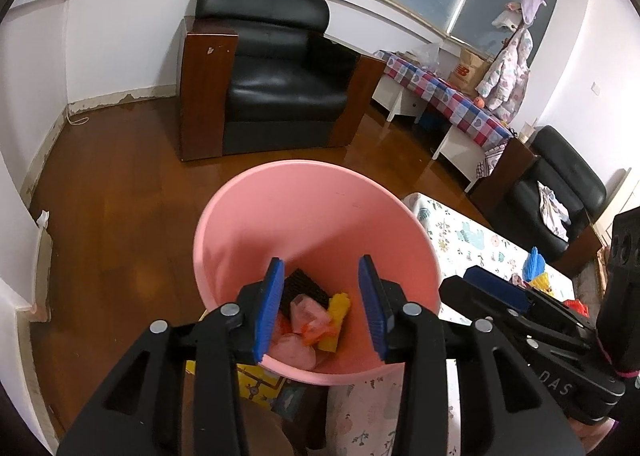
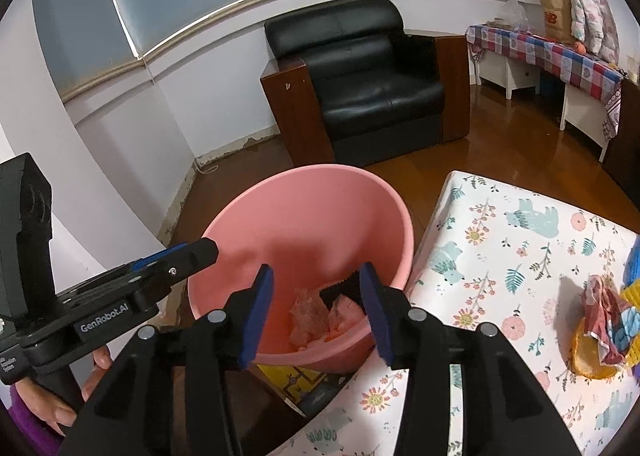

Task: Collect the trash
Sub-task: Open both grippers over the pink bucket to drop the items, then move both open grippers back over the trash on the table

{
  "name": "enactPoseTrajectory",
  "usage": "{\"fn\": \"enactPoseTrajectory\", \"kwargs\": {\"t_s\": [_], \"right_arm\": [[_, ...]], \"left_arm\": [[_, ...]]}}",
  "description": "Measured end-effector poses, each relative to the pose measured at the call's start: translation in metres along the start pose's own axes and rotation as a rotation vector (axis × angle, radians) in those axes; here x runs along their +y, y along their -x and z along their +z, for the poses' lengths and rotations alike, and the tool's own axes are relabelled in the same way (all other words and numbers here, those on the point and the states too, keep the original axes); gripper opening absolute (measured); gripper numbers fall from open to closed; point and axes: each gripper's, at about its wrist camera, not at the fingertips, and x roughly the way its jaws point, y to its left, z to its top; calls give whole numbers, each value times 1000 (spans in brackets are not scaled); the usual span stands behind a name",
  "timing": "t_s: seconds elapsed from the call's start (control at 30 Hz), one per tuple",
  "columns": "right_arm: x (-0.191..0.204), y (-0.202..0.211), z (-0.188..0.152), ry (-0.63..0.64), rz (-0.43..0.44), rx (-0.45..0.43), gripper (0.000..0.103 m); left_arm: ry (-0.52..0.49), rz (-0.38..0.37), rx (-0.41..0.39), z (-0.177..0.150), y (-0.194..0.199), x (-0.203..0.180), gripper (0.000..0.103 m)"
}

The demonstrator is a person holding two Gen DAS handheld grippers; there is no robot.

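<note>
**A:** Nearest the lens, what do the two claws show?

**B:** The left gripper point(image 1: 322, 304) and the right gripper point(image 2: 318, 310) both hang over the pink bin point(image 1: 256, 216), jaws spread wide, nothing between the blue pads point(image 1: 270, 308). Below them, at the bin's bottom, lie pale pink wrappers point(image 1: 308, 314), a yellow foam piece point(image 1: 338, 310) and a black ridged scrap point(image 1: 302, 286).

**A:** And farther out?

**B:** On the floral-cloth table point(image 2: 500, 256), just beside the bin, uncollected trash remains: a crumpled reddish wrapper point(image 2: 602, 310) on an orange peel point(image 2: 588, 356), with yellow and blue foam netting point(image 2: 632, 284) touching it. A black armchair point(image 2: 368, 84) stands well beyond.

**A:** What could go wrong?

**B:** Probably two things. The wrapper overlaps the peel and netting, so a pinch may lift one layer and drag or drop the rest. The bin also stands close against the table edge; a low swing across could knock its rim.
</note>
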Motion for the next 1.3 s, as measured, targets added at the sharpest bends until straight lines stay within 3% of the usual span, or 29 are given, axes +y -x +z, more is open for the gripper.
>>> {"fn": "enactPoseTrajectory", "kwargs": {"t_s": [0.47,0.77,1.0,1.13,1.3], "right_arm": [[-39,65,-40,-41,-96,-40,45],[-100,130,-87,-149,-242,-95,45],[-153,170,-123,-259,-377,-130,45],[-182,186,-138,-346,-413,-146,45],[-205,199,-150,-398,-431,-162,45]], "left_arm": [[-127,-79,18,-17,5,-60,39],[-239,-141,53,-33,-5,-124,39],[-306,-233,121,-45,-25,-181,39],[-317,-284,161,-50,-38,-206,39],[-357,-275,176,-50,-63,-237,39]]}}
